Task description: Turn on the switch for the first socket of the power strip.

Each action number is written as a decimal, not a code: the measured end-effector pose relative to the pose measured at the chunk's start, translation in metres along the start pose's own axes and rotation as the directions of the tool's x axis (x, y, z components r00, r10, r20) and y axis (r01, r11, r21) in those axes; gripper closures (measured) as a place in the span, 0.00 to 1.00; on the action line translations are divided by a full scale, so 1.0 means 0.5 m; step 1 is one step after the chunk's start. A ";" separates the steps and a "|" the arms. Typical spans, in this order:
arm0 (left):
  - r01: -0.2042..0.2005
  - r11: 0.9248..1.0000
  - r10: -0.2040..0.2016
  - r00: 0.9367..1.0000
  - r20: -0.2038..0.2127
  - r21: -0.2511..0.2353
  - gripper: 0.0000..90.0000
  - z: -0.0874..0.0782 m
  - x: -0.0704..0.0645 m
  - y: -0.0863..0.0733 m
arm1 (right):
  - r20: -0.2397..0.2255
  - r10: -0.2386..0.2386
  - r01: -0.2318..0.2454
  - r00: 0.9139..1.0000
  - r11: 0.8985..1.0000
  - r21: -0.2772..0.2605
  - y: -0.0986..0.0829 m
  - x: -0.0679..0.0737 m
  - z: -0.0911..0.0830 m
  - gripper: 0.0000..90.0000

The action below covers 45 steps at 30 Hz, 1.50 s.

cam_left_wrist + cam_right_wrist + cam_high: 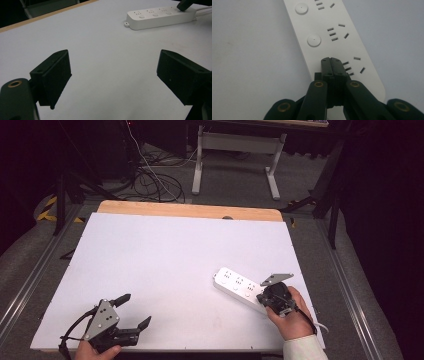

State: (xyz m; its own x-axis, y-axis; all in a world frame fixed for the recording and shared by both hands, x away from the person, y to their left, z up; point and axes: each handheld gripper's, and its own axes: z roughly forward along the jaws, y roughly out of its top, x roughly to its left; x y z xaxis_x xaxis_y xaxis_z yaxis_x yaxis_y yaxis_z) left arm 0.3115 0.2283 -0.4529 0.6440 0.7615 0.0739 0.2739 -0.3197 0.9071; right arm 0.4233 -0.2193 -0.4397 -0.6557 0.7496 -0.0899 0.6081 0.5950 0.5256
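Switch press on power strip
Right gripper (333,60), jaws closed, is pressed on power strip (329,37) at lower right; left gripper (135,311) is held open, idle.

No legible text, brand, number or sign found: the power strip (329,37) bears only unmarked round buttons and socket slots, and faint marks near its sockets are too small to read.
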 end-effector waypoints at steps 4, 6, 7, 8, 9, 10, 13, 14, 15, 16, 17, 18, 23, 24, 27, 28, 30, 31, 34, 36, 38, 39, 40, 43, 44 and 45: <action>0.003 1.000 -0.003 1.000 0.001 0.000 0.14 -0.001 0.000 0.000 | 0.000 0.003 -0.003 1.000 1.000 0.001 0.000 0.000 0.001 1.00; 0.005 1.000 -0.005 1.000 0.001 0.000 0.14 -0.001 0.000 0.000 | 0.004 0.003 -0.003 1.000 1.000 0.003 0.000 0.001 0.001 1.00; 0.005 1.000 -0.005 1.000 0.001 0.000 0.14 -0.001 -0.001 0.000 | 0.005 0.004 -0.004 1.000 1.000 0.003 0.000 0.002 0.001 1.00; 0.004 1.000 -0.004 1.000 0.001 0.000 0.14 -0.001 -0.001 0.000 | 0.006 0.005 -0.005 1.000 1.000 0.003 -0.001 0.002 0.001 1.00; 0.005 1.000 -0.005 1.000 0.000 0.000 0.14 -0.001 -0.001 0.000 | 0.007 0.006 -0.006 1.000 1.000 0.003 -0.001 0.002 0.001 1.00; 0.006 1.000 -0.006 1.000 0.000 -0.001 0.14 -0.001 -0.001 0.000 | 0.005 0.008 -0.008 1.000 1.000 0.003 -0.001 0.002 0.001 1.00; 0.007 1.000 -0.007 1.000 0.000 -0.001 0.14 -0.001 0.000 0.000 | 0.000 0.012 -0.012 1.000 1.000 0.002 -0.002 0.001 0.002 1.00; 0.005 1.000 -0.005 1.000 -0.001 -0.001 0.14 -0.001 0.000 0.000 | -0.001 0.013 -0.013 1.000 1.000 0.002 -0.002 0.000 0.002 1.00; 0.006 1.000 -0.006 1.000 0.000 -0.001 0.14 0.000 -0.001 0.000 | -0.001 0.010 -0.010 1.000 1.000 0.004 -0.001 0.000 0.002 1.00; 0.004 1.000 -0.004 1.000 -0.002 -0.001 0.14 0.000 0.000 0.000 | 0.001 0.009 -0.009 1.000 1.000 0.005 -0.001 0.000 0.002 1.00; 0.003 1.000 -0.003 1.000 -0.002 0.000 0.14 0.000 0.000 0.000 | 0.001 0.009 -0.009 1.000 1.000 0.006 -0.001 0.000 0.003 1.00; 0.000 1.000 0.000 1.000 -0.003 0.000 0.14 0.000 0.000 0.000 | 0.002 0.010 -0.010 1.000 1.000 0.006 -0.001 0.000 0.003 1.00; 0.005 1.000 -0.005 1.000 -0.003 -0.001 0.14 -0.001 -0.001 0.000 | 0.010 0.007 -0.007 1.000 1.000 0.013 0.000 0.004 0.004 1.00; 0.005 1.000 -0.005 1.000 -0.004 -0.001 0.14 -0.001 -0.001 0.000 | 0.012 0.004 -0.004 1.000 1.000 0.013 0.000 0.004 0.005 1.00; 0.005 1.000 -0.005 1.000 -0.005 -0.003 0.14 -0.002 -0.001 0.000 | 0.016 0.004 -0.005 1.000 1.000 0.011 0.000 0.005 0.004 1.00; 0.006 1.000 -0.006 1.000 -0.006 -0.003 0.14 -0.002 0.000 0.000 | 0.016 0.007 -0.007 1.000 1.000 0.009 0.000 0.005 0.004 1.00; 0.007 1.000 -0.007 1.000 -0.007 -0.002 0.14 -0.001 0.001 0.000 | 0.011 0.016 -0.016 1.000 1.000 0.000 -0.002 0.002 0.004 1.00; 0.009 1.000 -0.009 1.000 -0.009 -0.003 0.14 -0.001 0.002 0.000 | 0.001 0.024 -0.024 1.000 1.000 -0.005 -0.003 -0.001 0.004 1.00; 0.011 1.000 -0.011 1.000 -0.010 -0.005 0.14 -0.003 0.003 0.000 | 0.025 0.017 -0.016 1.000 0.999 -0.039 -0.005 -0.001 -0.005 1.00; 0.011 1.000 -0.011 1.000 -0.011 -0.005 0.14 -0.002 0.003 0.000 | 0.040 0.002 0.002 0.999 0.996 -0.085 -0.002 0.006 -0.022 1.00; 0.011 1.000 -0.011 1.000 -0.011 -0.004 0.14 -0.002 0.003 0.000 | 0.055 -0.009 0.015 0.998 0.994 -0.108 0.005 0.012 -0.040 1.00; 0.010 1.000 -0.010 1.000 -0.012 -0.004 0.14 -0.002 0.002 0.000 | 0.056 -0.012 0.018 0.998 0.993 -0.117 0.007 0.015 -0.046 1.00; 0.009 1.000 -0.009 1.000 -0.011 -0.005 0.14 -0.002 0.002 0.000 | 0.056 -0.015 0.022 0.998 0.992 -0.122 0.008 0.017 -0.049 1.00; 0.012 1.000 -0.012 1.000 -0.012 -0.005 0.14 -0.002 0.004 0.000 | 0.057 -0.021 0.028 0.998 0.991 -0.128 0.008 0.020 -0.051 1.00; 0.012 1.000 -0.012 1.000 -0.013 -0.005 0.14 -0.002 0.004 0.000 | 0.056 -0.021 0.028 0.998 0.992 -0.127 0.009 0.020 -0.052 1.00; 0.012 1.000 -0.012 1.000 -0.014 -0.004 0.14 -0.003 0.004 0.000 | 0.058 -0.021 0.028 0.998 0.991 -0.132 0.009 0.022 -0.053 1.00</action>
State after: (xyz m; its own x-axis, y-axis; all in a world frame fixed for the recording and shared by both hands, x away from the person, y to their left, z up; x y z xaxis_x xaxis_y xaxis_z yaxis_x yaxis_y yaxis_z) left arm 0.3118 0.2305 -0.4522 0.6306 0.7731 0.0687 0.2785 -0.3080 0.9097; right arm 0.4073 -0.2161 -0.4160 -0.6413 0.7525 -0.1496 0.5251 0.5727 0.6295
